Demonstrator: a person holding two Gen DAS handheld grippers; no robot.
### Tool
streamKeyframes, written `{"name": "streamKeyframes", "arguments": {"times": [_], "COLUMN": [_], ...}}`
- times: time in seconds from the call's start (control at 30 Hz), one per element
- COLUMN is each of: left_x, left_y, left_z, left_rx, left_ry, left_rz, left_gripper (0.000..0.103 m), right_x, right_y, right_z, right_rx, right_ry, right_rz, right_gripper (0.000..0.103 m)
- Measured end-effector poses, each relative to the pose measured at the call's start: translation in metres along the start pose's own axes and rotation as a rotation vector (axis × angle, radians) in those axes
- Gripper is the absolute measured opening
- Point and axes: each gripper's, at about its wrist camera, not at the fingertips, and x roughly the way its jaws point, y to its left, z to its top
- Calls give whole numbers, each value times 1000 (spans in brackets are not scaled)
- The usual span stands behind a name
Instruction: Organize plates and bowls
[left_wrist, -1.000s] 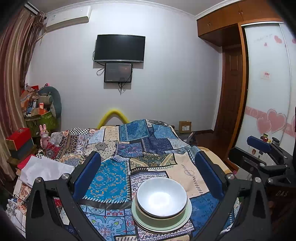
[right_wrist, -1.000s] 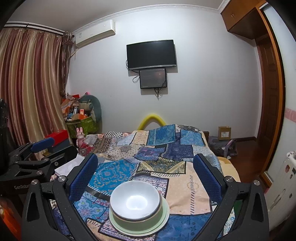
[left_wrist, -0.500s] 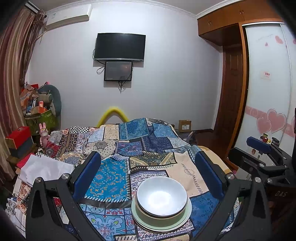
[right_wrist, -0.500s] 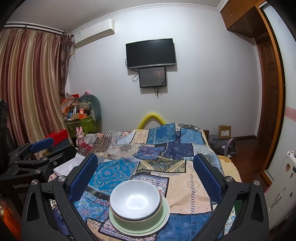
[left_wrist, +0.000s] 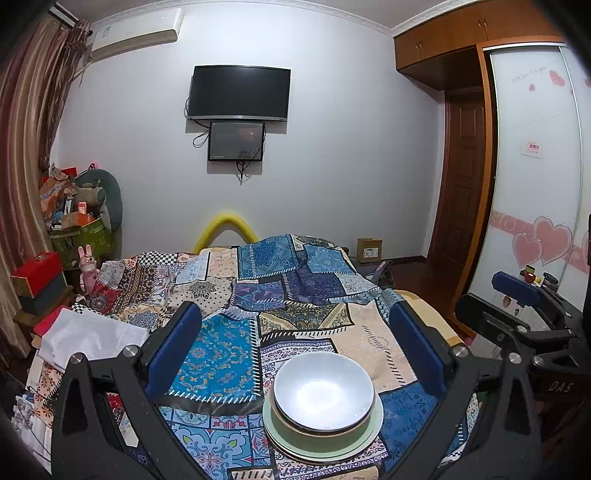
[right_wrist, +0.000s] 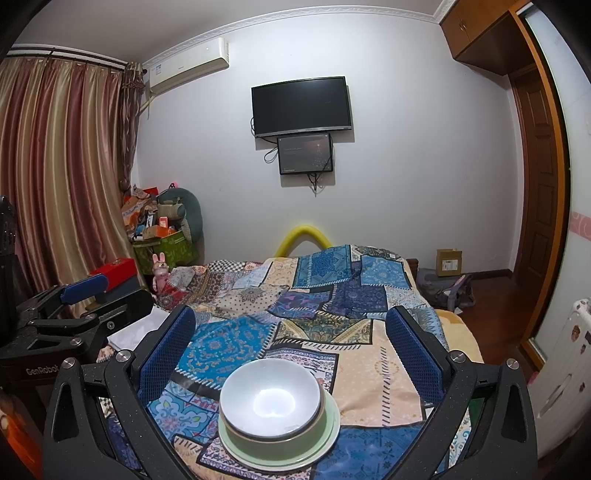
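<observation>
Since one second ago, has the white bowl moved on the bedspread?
No. The white bowl still sits nested in the green bowl, beside the same blue patch of bedspread.

Bed (left_wrist: 436, 314) w/ patchwork quilt (left_wrist: 221, 354); on quilt: plate/bowl stack (left_wrist: 323, 413), white cloth (left_wrist: 92, 338).

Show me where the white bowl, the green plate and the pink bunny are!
white bowl (left_wrist: 323, 393), left wrist view, on its shiny inside bottom.
green plate (right_wrist: 332, 430), right wrist view, on its bare right rim.
pink bunny (right_wrist: 160, 271), right wrist view, on its body.
</observation>
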Motion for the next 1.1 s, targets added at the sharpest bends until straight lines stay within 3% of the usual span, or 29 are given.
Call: {"name": "streamKeyframes", "arguments": {"times": [1.1], "left_x": [7], "left_y": [-1], "left_z": [-3], "left_rx": [13], "left_ry": [28], "left_rz": [-30], "left_gripper": [103], "right_x": [3], "right_y": [-3], "right_z": [0], "right_rx": [12], "right_ry": [7], "right_rz": [-7], "right_gripper": [103]}}
